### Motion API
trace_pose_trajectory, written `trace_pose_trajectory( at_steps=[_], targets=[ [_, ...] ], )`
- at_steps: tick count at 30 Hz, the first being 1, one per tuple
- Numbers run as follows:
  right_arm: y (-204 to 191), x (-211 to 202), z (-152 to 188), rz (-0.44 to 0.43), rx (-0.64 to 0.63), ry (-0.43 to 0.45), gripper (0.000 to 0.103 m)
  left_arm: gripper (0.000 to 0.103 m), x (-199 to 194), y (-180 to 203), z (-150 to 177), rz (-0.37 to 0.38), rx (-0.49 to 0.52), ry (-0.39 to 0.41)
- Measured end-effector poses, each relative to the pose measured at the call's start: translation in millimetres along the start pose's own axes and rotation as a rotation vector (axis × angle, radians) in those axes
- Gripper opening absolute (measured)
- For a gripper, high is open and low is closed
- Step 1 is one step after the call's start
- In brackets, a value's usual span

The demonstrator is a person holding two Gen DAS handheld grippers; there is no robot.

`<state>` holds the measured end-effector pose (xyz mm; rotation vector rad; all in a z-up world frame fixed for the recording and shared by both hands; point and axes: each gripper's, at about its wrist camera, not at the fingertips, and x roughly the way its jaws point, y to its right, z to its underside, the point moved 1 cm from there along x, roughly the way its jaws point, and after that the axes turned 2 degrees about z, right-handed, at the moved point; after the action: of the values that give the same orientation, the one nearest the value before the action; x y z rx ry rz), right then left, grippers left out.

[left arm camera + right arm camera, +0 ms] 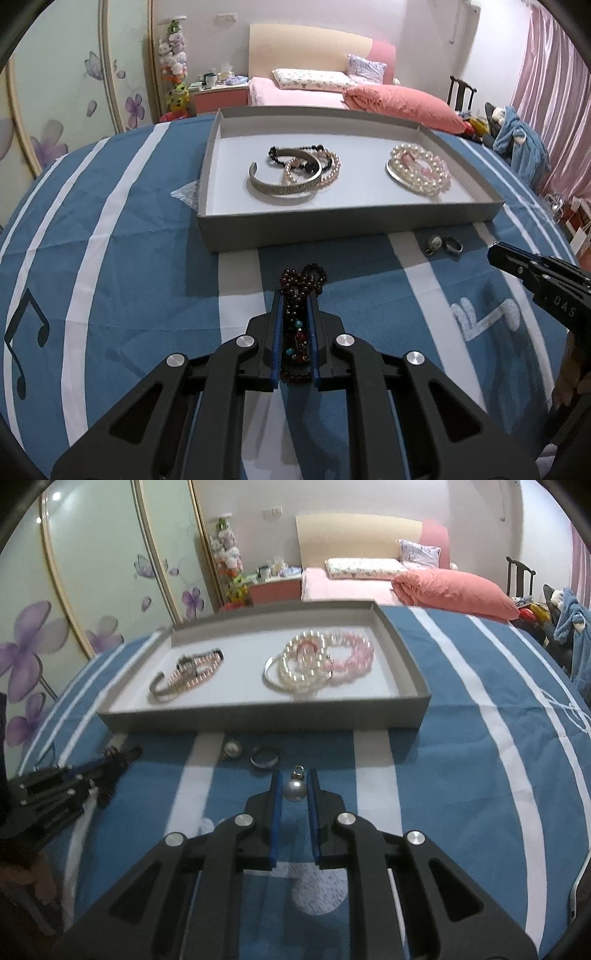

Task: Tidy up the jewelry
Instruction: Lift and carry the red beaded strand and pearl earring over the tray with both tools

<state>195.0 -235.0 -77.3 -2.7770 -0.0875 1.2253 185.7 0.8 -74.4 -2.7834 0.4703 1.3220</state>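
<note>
My left gripper (pixel 295 299) is shut on a dark red bead bracelet (pixel 301 284), in front of the grey tray (pixel 332 229). The tray holds a silver cuff with bead bracelets (pixel 291 173) on its left and pearl and pink bracelets (pixel 419 171) on its right. My right gripper (pixel 294 781) is shut on a grey pearl pendant (pixel 294 789), just in front of the tray (pixel 258 716). A pearl ring (pixel 232 749) and a silver band ring (pixel 264 757) lie on the cloth beside it. The left gripper with its beads (pixel 110 771) shows at the left of the right wrist view.
A blue cloth with white stripes (pixel 129 240) covers the table. The two rings (pixel 445 244) lie by the tray's front right corner. The right gripper's body (pixel 543 284) shows at the right edge. A bed (pixel 332 92), wardrobe and pink curtains stand beyond.
</note>
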Motion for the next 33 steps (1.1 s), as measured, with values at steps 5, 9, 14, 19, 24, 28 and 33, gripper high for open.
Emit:
trace_pose_trajectory(
  at_steps=[5,9,14,19,24,28,33],
  targets=[
    [-6.2,-15.8,-7.8,-0.025,0.013,0.070,0.014,0.011,-15.1,0.5,-4.6,0.017,-0.021,0.059],
    [-11.3,-28.5,-13.5,-0.039,0.022,0.131,0.014,0.009,-29.8,6.9,-8.7,0.025,-0.020,0.120],
    [-17.5,-43.7,-19.6,-0.044,0.013,0.213,0.014,0.009,-43.4,16.0,-13.1,0.029,-0.002,0.189],
    [-27.3,-61.1,-24.0,-0.038,-0.005,0.310,0.014,0.009,-55.3,27.6,-17.4,0.017,0.025,0.266],
    [-36.7,-75.3,-27.4,-0.014,-0.027,0.404,0.014,0.009,-67.4,36.1,-21.7,-0.008,0.049,0.346],
    [-40.1,-82.2,-31.2,0.011,-0.042,0.459,0.014,0.009,-71.7,43.4,-26.7,-0.029,0.065,0.394],
    [-43.0,-87.5,-35.9,0.038,-0.055,0.508,0.014,0.009,-73.9,46.7,-31.3,-0.052,0.080,0.435]
  ],
)
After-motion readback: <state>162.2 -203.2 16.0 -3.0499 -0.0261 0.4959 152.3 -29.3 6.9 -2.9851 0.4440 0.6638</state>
